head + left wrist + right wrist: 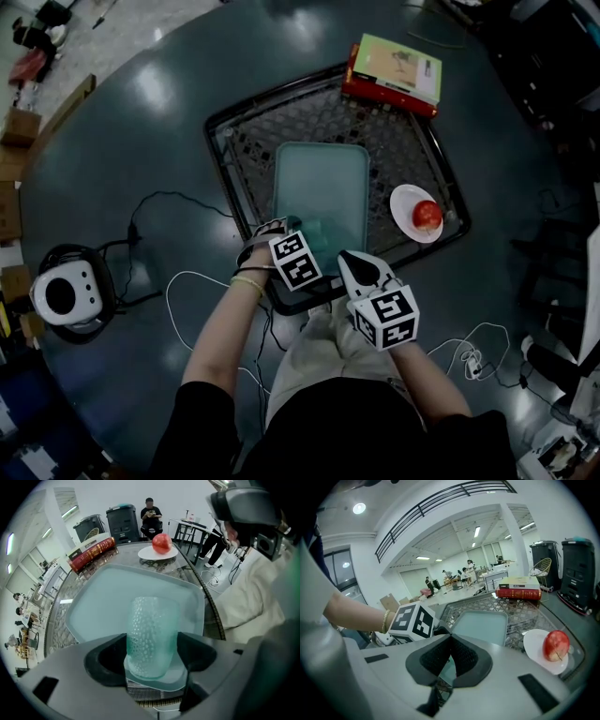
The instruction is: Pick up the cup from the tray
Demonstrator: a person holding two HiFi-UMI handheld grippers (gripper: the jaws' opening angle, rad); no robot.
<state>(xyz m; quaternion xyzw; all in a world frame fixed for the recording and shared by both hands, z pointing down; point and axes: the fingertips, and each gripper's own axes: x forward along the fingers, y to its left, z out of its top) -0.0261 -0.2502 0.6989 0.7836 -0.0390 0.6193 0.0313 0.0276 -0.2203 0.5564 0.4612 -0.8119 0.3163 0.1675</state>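
Observation:
A clear teal cup (152, 634) with a bumpy wall stands upright on the near end of a teal tray (103, 602). My left gripper (152, 654) points steeply down over it, jaws wide, one on each side of the cup's lower part; I see no squeeze on the wall. From the head view the left gripper (300, 236) covers most of the cup at the tray's (323, 178) near edge. My right gripper (349, 261) hangs just right of it, above the rack's near rim, shut with nothing in it (450, 641).
The tray lies on a black wire rack (394, 141) on a round dark table. A white plate (403, 202) with a red apple (427, 216) sits at the rack's right. A red book (394, 73) lies at the far corner. A white device (64, 293) and cables (183, 281) lie left.

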